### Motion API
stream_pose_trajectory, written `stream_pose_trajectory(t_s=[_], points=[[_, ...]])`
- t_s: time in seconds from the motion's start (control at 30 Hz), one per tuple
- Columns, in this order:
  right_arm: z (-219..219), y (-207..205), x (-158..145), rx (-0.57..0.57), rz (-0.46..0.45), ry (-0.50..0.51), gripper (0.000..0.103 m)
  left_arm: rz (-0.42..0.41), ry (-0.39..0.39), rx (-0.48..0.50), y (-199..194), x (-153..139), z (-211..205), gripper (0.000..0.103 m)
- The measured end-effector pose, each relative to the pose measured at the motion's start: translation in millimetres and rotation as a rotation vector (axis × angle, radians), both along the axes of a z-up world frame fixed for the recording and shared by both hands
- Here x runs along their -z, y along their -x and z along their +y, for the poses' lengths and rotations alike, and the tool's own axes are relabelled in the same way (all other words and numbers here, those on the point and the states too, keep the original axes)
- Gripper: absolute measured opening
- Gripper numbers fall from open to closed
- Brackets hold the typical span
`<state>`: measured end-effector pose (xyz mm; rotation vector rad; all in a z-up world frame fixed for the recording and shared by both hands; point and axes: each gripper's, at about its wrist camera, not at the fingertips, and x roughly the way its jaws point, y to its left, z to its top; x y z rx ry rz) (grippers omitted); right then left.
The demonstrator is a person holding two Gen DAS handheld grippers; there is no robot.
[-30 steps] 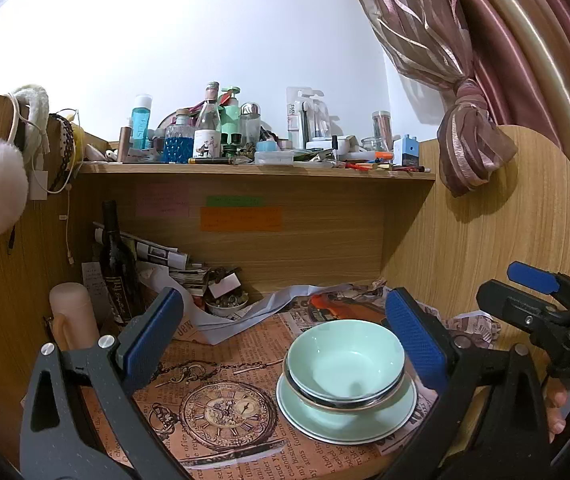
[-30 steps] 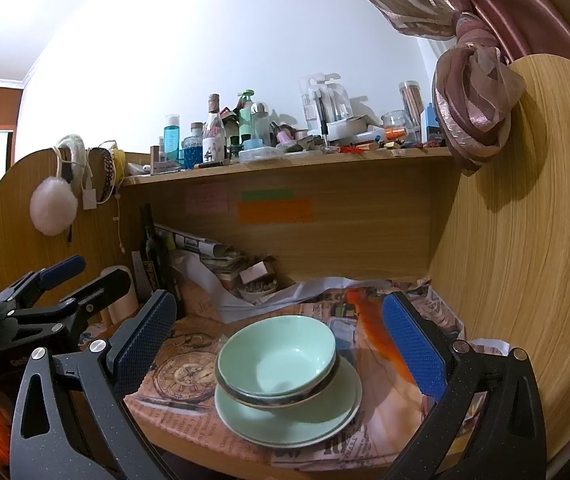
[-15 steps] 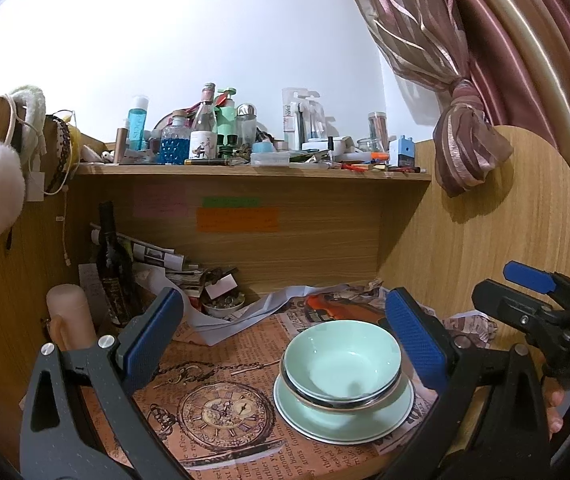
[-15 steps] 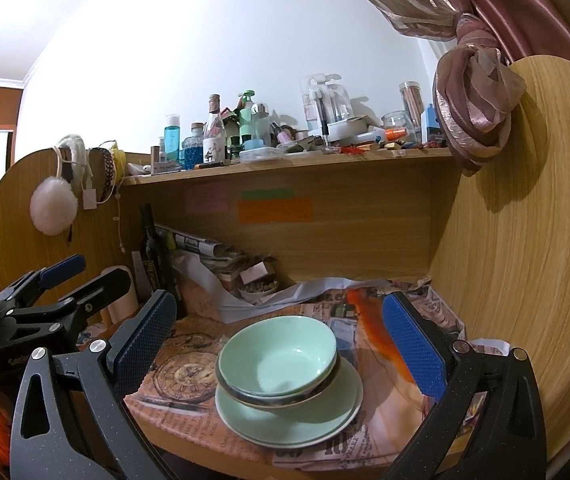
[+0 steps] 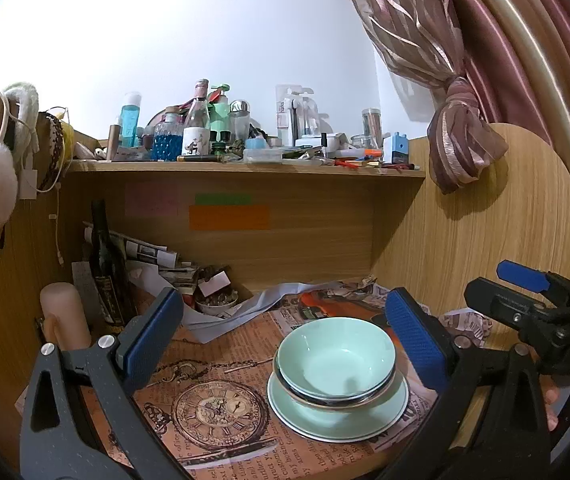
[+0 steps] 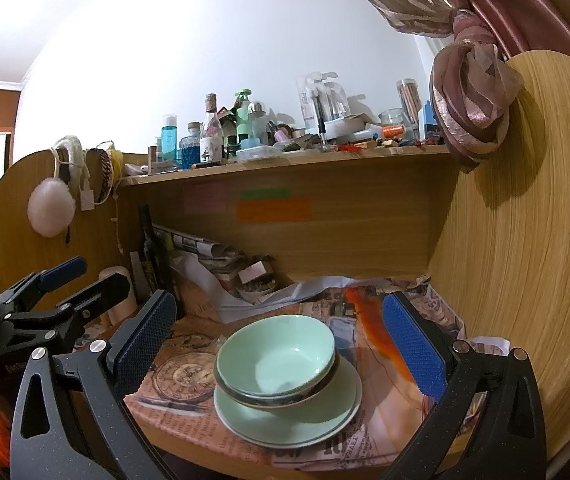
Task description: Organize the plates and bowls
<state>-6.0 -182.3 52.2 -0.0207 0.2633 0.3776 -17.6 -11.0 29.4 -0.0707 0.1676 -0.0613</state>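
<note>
A pale green bowl (image 5: 336, 354) (image 6: 276, 354) sits nested in a second dark-rimmed bowl, and both rest on a pale green plate (image 5: 339, 420) (image 6: 289, 416) on the newspaper-covered desk. My left gripper (image 5: 285, 334) is open and held back from the stack, its blue pads wide apart with nothing between them. My right gripper (image 6: 281, 334) is also open and empty, a little short of the stack. Each gripper shows at the edge of the other's view.
A dark bottle (image 5: 105, 264), a cream candle (image 5: 65, 316), rolled newspapers (image 5: 145, 252) and a small dish of bits (image 5: 216, 302) crowd the back left of the desk. A wooden shelf (image 5: 245, 170) above carries several bottles. A wooden side panel (image 6: 525, 240) stands right.
Both grippers stay open and nearly still. In the left wrist view the bowl stack has slid slightly left and down.
</note>
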Motion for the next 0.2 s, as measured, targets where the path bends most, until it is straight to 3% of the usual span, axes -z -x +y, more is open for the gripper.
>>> stream_pose_trajectory(t_s=[0.2], points=[[0.9, -2.2, 2.5, 0.004, 0.008, 0.000, 0.103, 0.004, -0.002, 0.000, -0.8, 0.6, -0.9, 0.103]])
